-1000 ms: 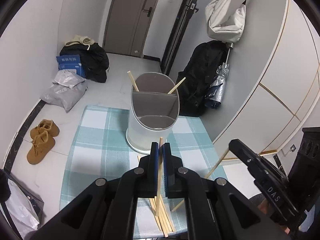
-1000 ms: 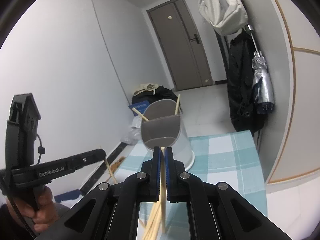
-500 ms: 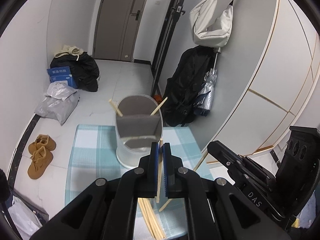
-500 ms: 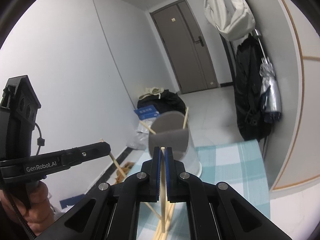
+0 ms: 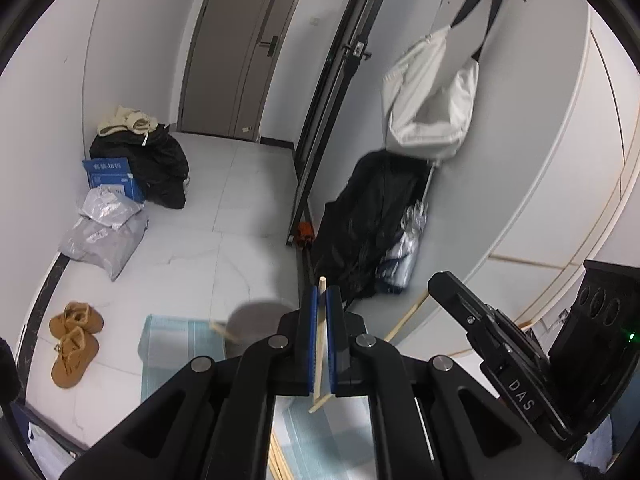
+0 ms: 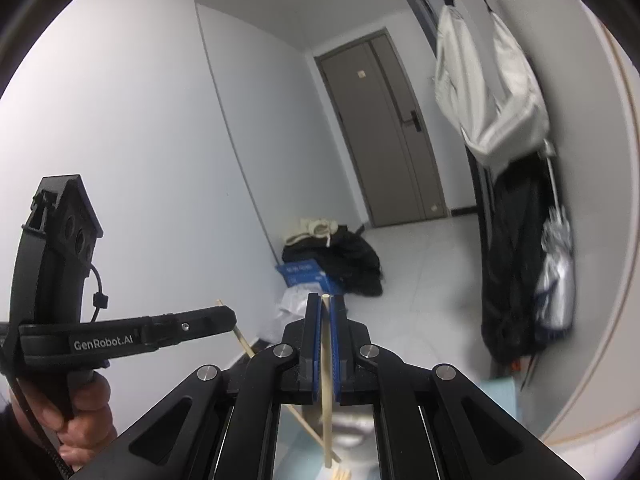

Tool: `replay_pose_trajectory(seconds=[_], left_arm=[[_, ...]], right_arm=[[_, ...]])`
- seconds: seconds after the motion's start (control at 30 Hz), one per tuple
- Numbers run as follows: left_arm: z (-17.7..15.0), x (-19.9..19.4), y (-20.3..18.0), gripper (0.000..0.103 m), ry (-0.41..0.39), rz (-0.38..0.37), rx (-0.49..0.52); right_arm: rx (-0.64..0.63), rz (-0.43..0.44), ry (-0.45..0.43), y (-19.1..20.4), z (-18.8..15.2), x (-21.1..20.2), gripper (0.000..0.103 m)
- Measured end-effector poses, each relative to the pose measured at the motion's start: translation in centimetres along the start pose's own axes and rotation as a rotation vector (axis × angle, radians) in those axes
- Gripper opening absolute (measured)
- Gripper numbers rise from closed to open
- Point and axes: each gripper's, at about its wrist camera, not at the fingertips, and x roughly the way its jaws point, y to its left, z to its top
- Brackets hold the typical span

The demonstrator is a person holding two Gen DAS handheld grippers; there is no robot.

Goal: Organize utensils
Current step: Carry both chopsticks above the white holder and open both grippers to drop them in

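My left gripper (image 5: 320, 300) is shut on a wooden chopstick (image 5: 319, 344) that runs between its blue pads. My right gripper (image 6: 326, 304) is shut on another chopstick (image 6: 327, 380). Both are raised well above the table. The grey utensil holder (image 5: 256, 320) shows only as a rim just left of the left fingers, with a chopstick tip (image 5: 219, 328) sticking out. In the right wrist view the holder (image 6: 352, 428) is blurred below the fingers. The right gripper (image 5: 452, 292) shows at the right of the left wrist view, the left gripper (image 6: 224, 318) at the left of the right wrist view.
A teal checked tablecloth (image 5: 176, 344) covers the table below. Loose chopsticks (image 5: 280, 460) lie on it. On the floor are brown shoes (image 5: 74, 340), grey parcels (image 5: 104, 228) and black bags (image 5: 156, 164). A white bag (image 5: 432, 104) and black coat (image 5: 368, 216) hang on the right wall.
Both grippers have risen and tilted upward with their chopsticks. The holder and table have dropped to the bottom of both views.
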Motion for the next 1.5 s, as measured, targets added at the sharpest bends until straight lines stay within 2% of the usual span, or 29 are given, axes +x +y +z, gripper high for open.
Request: replay_pose_trajectory(seconds=[0.3, 0.53, 0.63, 0.9, 1.13, 1.3, 1.4, 1.5], left_arm=[[3.3, 2.9, 2.3, 0.0, 0.01, 0.029, -0.019], [4.1, 4.9, 4.1, 0.0, 0.016, 0.08, -0.002], [4.0, 5.8, 4.7, 0.0, 0.031, 0.082, 0.007], [2.5, 7.8, 6.3, 0.0, 0.097, 0.029, 0.013], [1.9, 8.3, 6.4, 0.0, 0.108, 0.031, 0.021], [1.0, 9.2, 6.6, 0.0, 0.145, 0.01, -0.016], [0.6, 9.5, 6.7, 0.001, 0.171, 0.039, -0.043], [0.3, 8.9, 6.9, 0.006, 0.162, 0.037, -0.062]], right_arm=[[-0.037, 0.001, -0.01, -0.7, 3.7, 5.4, 0.003], [-0.048, -0.006, 0.001, -1.7, 4.3, 9.8, 0.003], [-0.048, -0.011, 0.014, -2.0, 4.0, 11.0, 0.003], [-0.044, -0.003, 0.052, -2.6, 1.6, 12.4, 0.003], [-0.069, 0.006, 0.088, -2.5, -0.2, 12.8, 0.004], [-0.051, 0.0, 0.149, -3.1, -1.6, 13.8, 0.005], [-0.024, 0.001, 0.21, -3.4, -2.7, 14.3, 0.006], [0.001, 0.007, 0.259, -3.8, -3.4, 14.4, 0.007]])
